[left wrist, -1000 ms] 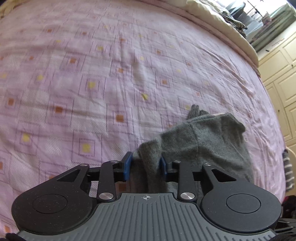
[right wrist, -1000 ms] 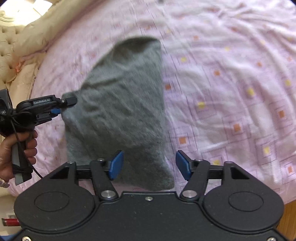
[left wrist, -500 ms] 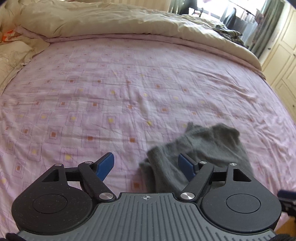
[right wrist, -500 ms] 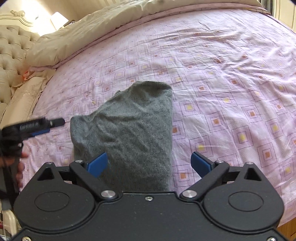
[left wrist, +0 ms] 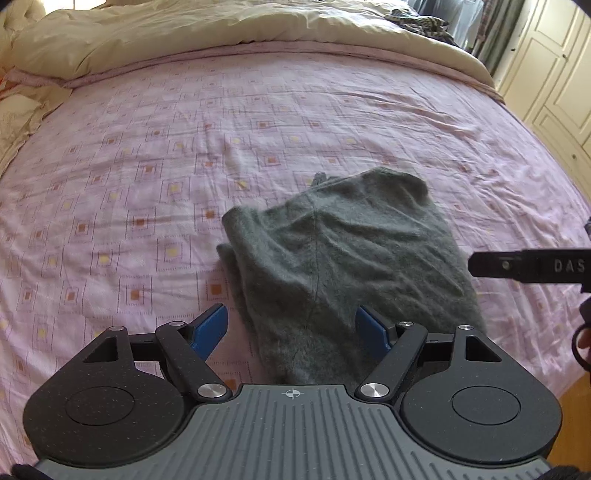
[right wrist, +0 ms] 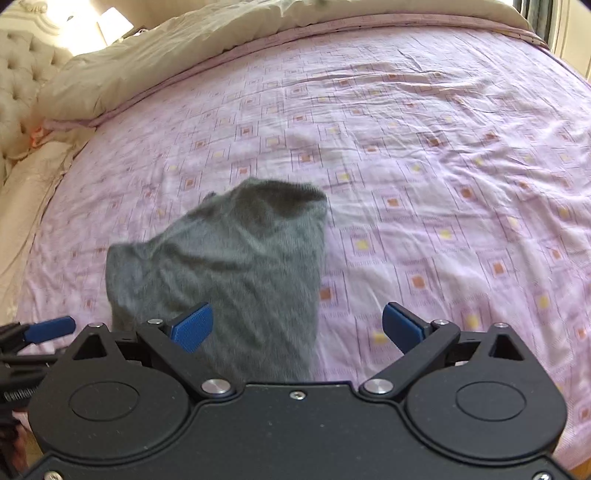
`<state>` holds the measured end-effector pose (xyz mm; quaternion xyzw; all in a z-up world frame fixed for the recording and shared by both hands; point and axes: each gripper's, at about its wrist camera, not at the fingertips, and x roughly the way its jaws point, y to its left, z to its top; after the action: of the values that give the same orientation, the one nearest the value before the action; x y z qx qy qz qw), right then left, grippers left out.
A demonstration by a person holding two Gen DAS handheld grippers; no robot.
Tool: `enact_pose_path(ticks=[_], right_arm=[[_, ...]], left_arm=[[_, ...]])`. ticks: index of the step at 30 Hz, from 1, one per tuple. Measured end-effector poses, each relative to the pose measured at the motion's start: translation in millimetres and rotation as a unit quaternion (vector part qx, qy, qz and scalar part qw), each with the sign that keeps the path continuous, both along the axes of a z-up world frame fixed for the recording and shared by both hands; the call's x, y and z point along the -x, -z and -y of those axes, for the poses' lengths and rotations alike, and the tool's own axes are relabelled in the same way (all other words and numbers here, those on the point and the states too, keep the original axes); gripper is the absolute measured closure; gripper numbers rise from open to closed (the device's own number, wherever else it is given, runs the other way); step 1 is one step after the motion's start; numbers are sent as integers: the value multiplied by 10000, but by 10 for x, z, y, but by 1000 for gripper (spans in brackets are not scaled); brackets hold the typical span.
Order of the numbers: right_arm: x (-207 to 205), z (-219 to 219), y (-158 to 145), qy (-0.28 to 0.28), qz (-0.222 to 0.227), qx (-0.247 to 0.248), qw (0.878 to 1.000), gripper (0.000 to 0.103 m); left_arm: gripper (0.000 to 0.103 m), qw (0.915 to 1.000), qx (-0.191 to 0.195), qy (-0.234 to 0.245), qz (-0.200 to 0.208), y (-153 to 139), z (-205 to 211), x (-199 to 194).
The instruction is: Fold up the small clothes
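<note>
A pink patterned bedsheet [left wrist: 147, 177] covers the bed; a cream duvet [left wrist: 184, 33] lies bunched beyond; cream cupboard doors [left wrist: 550, 74] stand alongside.

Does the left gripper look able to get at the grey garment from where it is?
Probably yes. The left gripper is open, and the grey garment lies flat on the pink bedsheet directly ahead, its near edge between the pads. Nothing lies between them; the right gripper stands off to the side.

A plain dark grey knit garment [left wrist: 343, 254] is lying ahead of the left gripper [left wrist: 293, 328], whose black fingers are carrying blue pads [left wrist: 210, 326]. Beneath both tools, a pale lilac sheet [right wrist: 424, 155] is showing squares with orange and yellow centres. Farther ahead, a cream duvet [left wrist: 207, 33] is lying plain, unpatterned.
</note>
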<state>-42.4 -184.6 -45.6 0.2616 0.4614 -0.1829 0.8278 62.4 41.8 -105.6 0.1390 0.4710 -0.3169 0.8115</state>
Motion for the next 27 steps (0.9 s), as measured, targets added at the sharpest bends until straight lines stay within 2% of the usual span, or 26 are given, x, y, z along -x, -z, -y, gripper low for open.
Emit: enact_pose_path(ticks=[7, 15, 20, 27], right_arm=[[-307, 71, 126, -2, -147, 19, 9999, 3], [-669, 199, 673, 16, -1031, -127, 9946, 1], [-765, 276, 771, 13, -1024, -277, 9944, 0], [-832, 308, 734, -87, -859, -137, 9962, 1]], left_arm=[[28, 9995, -242, 115, 137, 136, 248, -287], [25, 9966, -819, 107, -46, 546, 329, -656], [10, 9957, -914, 68, -142, 646, 287, -820], [8, 9965, -716, -173, -393, 663, 205, -932]])
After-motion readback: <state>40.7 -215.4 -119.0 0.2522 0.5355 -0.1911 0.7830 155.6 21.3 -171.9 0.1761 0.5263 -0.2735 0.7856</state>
